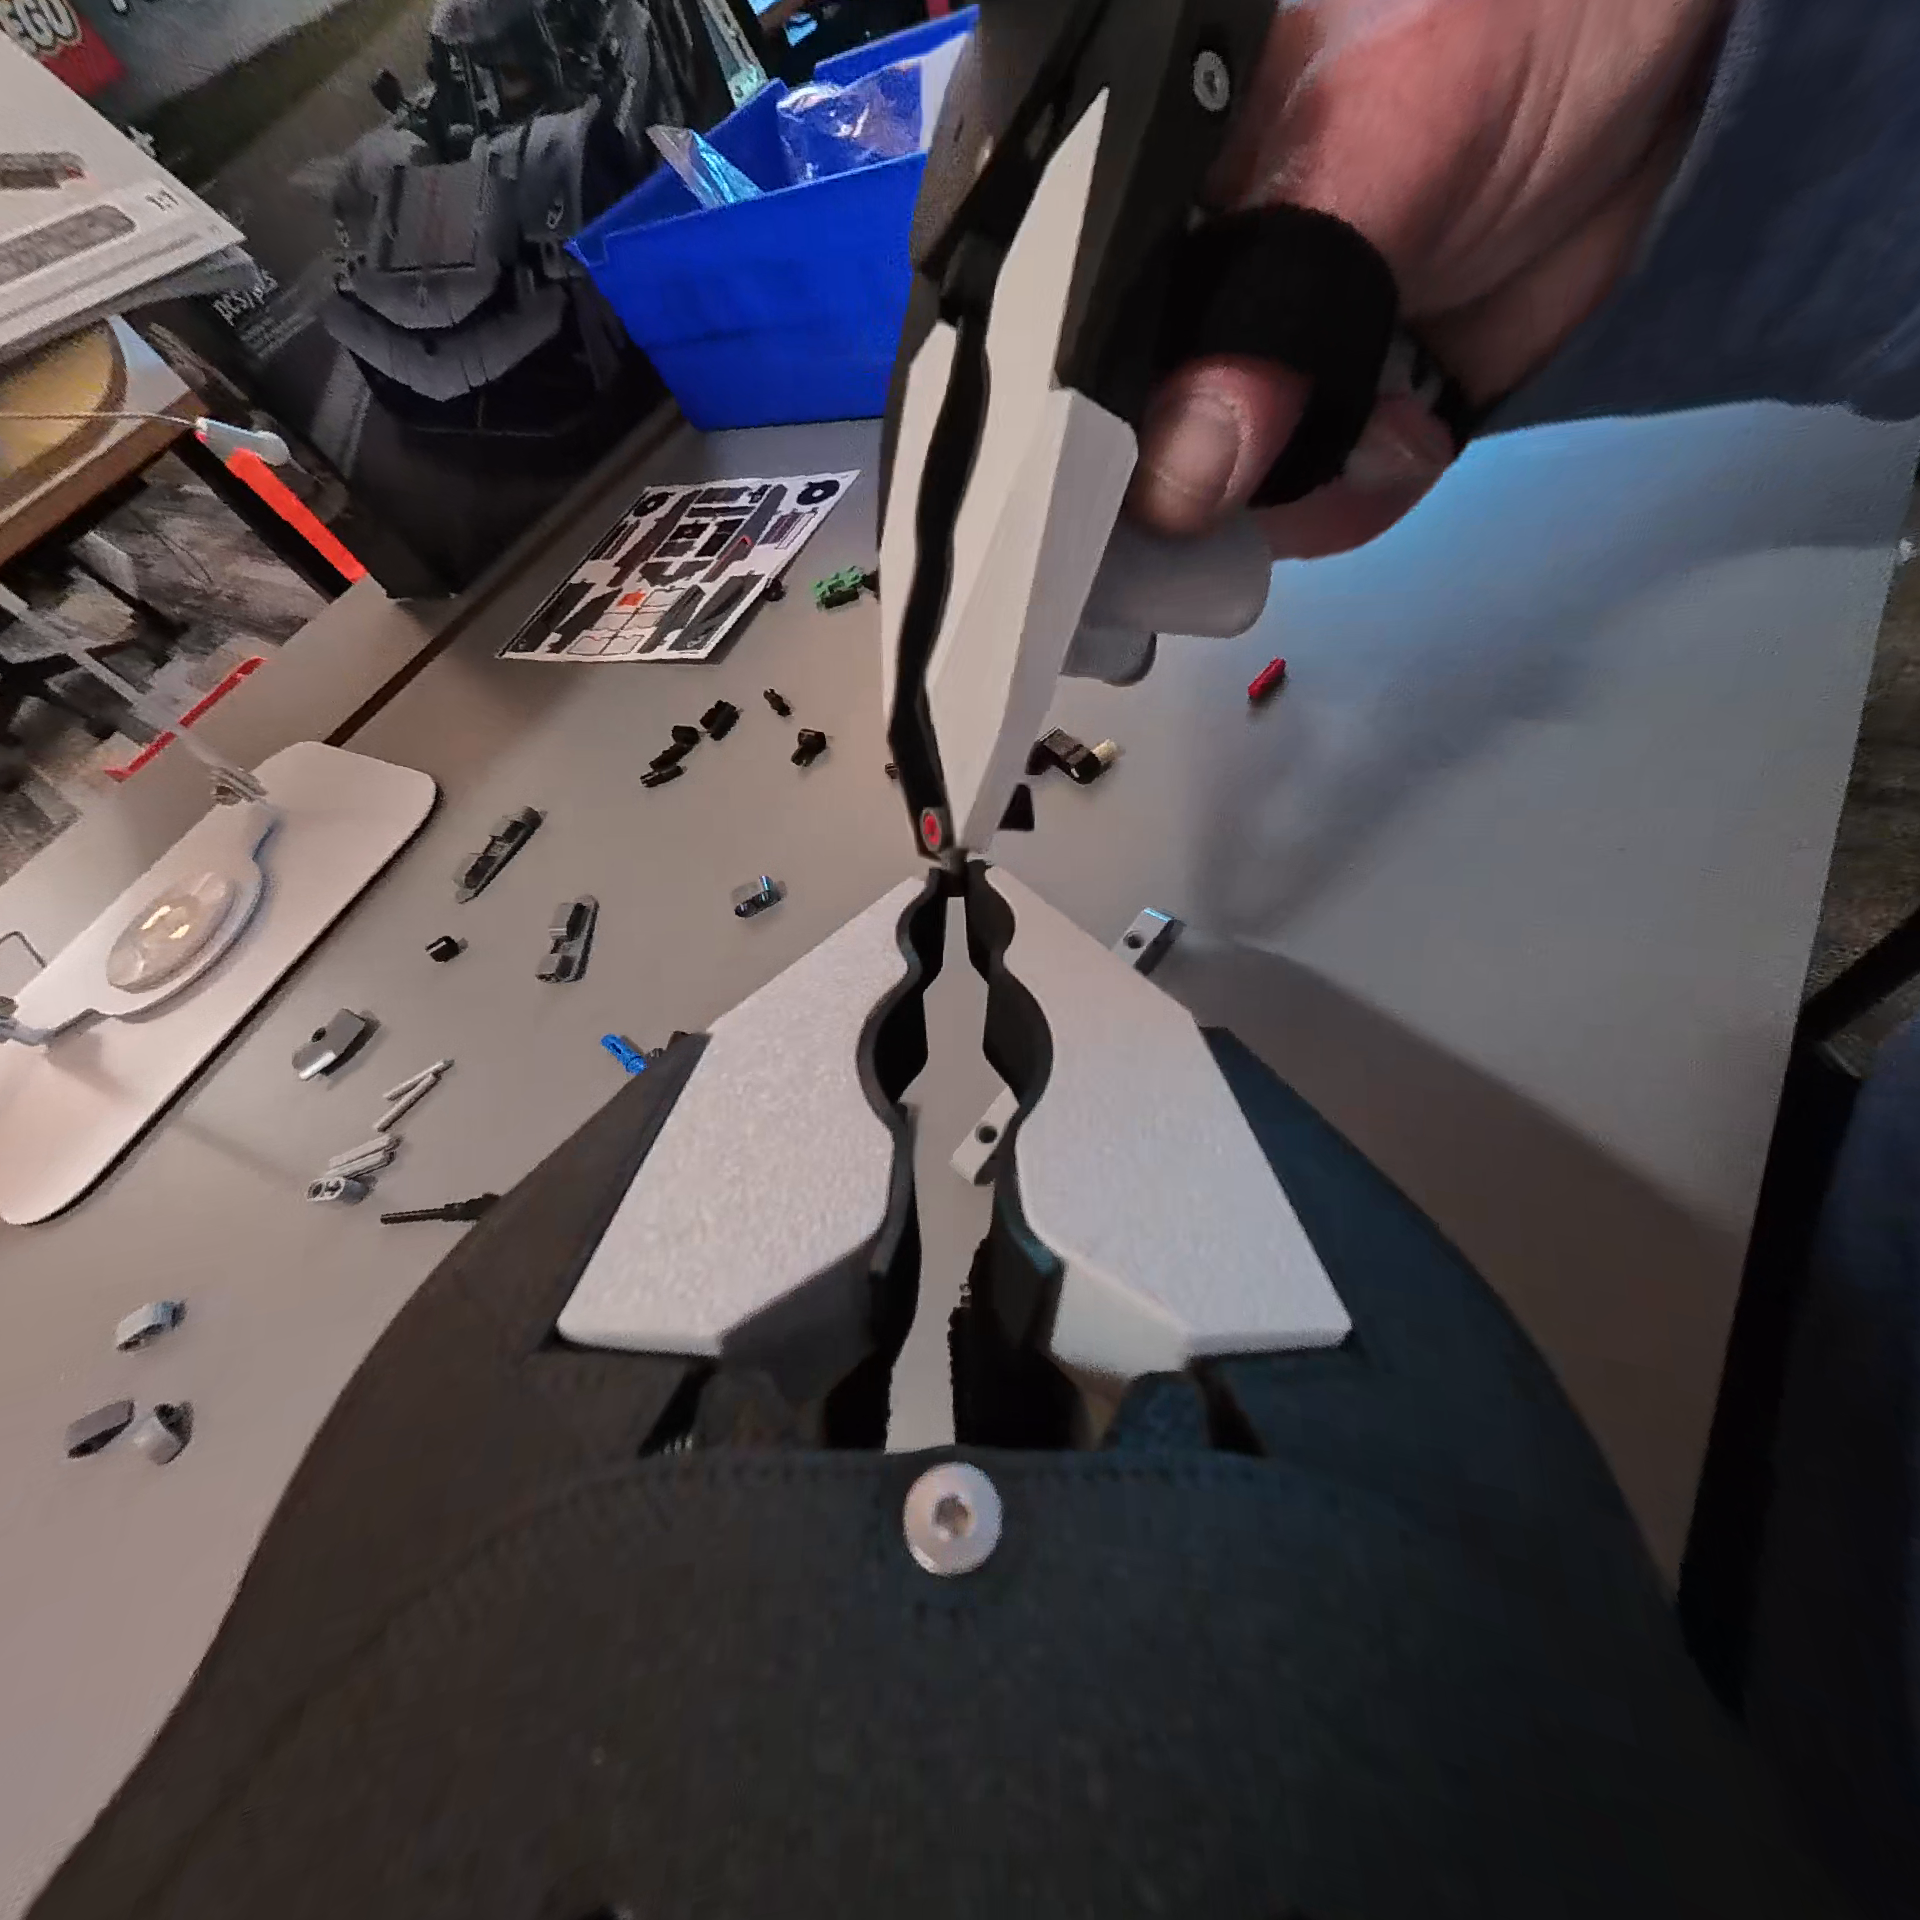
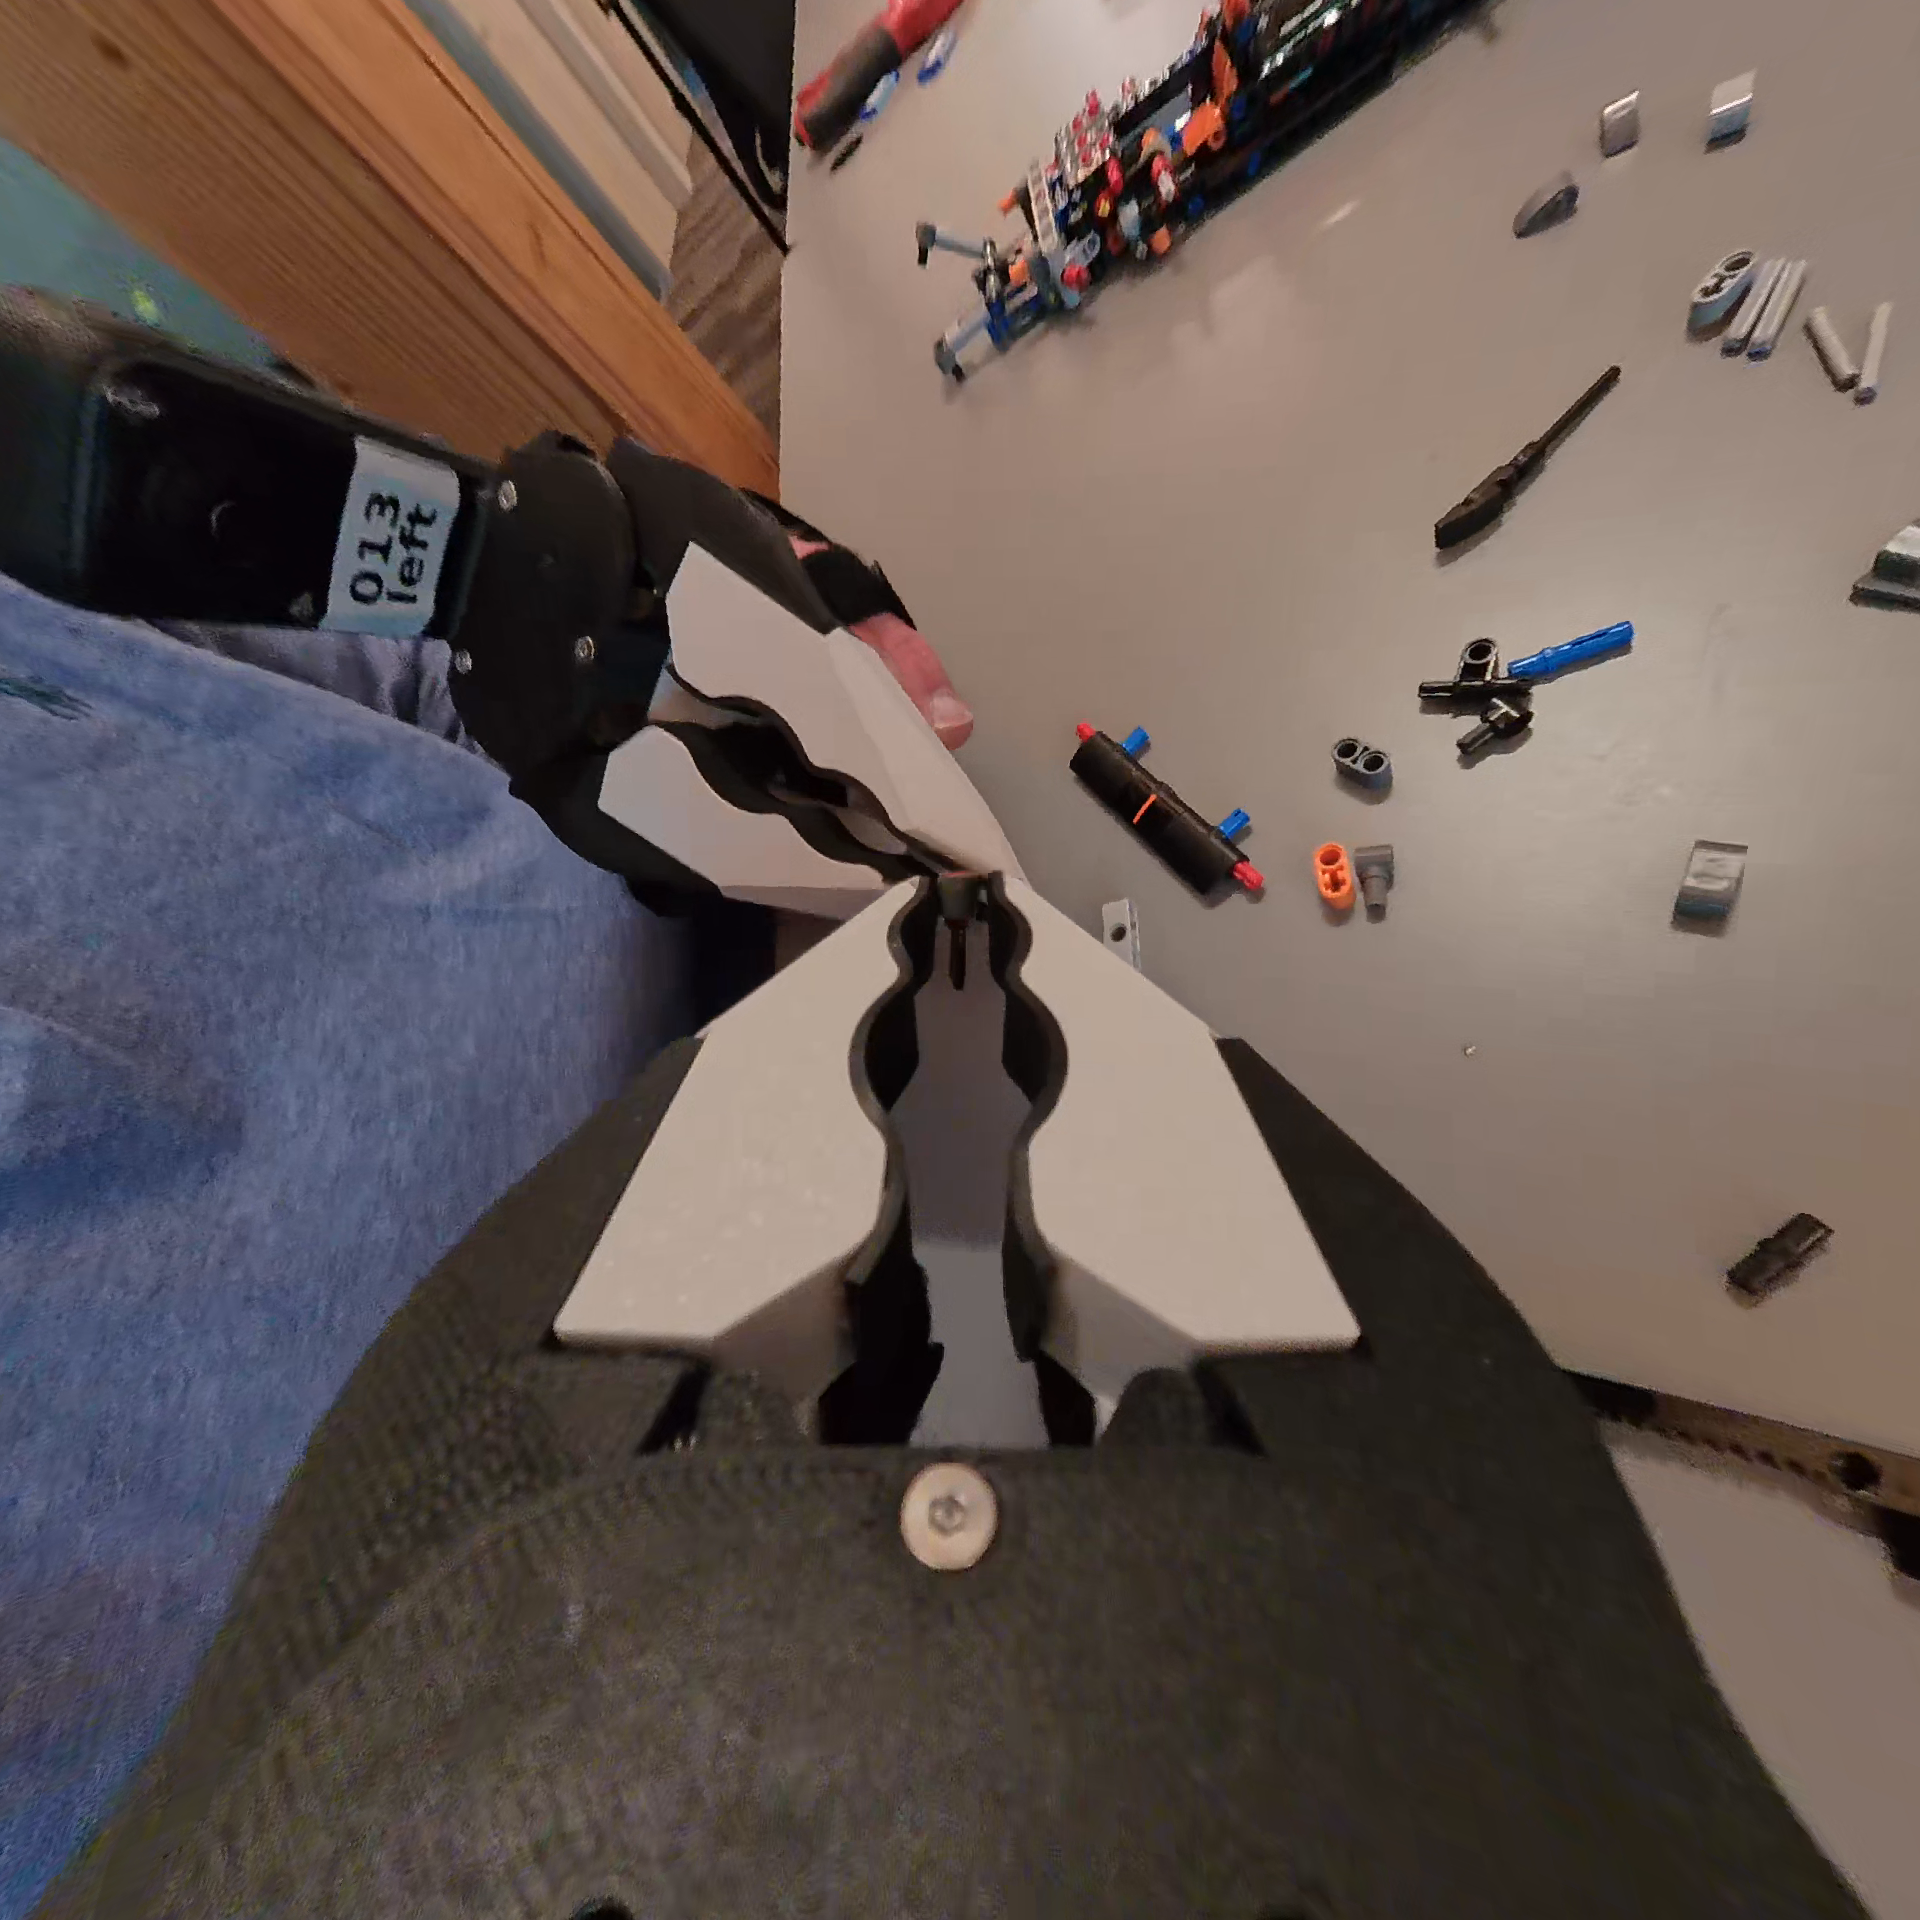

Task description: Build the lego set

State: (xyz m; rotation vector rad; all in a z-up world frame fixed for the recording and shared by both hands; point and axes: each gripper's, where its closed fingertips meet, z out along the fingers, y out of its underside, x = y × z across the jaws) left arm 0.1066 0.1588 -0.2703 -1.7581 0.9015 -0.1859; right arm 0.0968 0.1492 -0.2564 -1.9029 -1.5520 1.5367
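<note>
My two grippers meet tip to tip above the grey table (image 1: 1455,831). My right gripper (image 2: 951,891) is shut on a small black pin (image 2: 954,940) with a red end. In the left wrist view the right gripper (image 1: 940,844) comes down from above, held by a hand (image 1: 1382,208), and the pin's red end (image 1: 931,828) shows at its tips. My left gripper (image 1: 949,883) is nearly closed on a small dark part right under that pin. In the right wrist view the left gripper (image 2: 935,864) reaches in from the left. How the two parts touch is hidden.
Loose small pieces lie scattered on the table, with a sticker sheet (image 1: 681,566), a blue bin (image 1: 758,291), the set's box (image 1: 436,260) and a magnifier on a plate (image 1: 177,935). A long part-built model (image 2: 1143,177), a black cylinder assembly (image 2: 1164,816) and an orange connector (image 2: 1332,878) lie farther off. Only a small space, under 4 cm, lies between the two pairs of fingers. The left tips stand about 8 cm off the orange connector (image 2: 1332,878).
</note>
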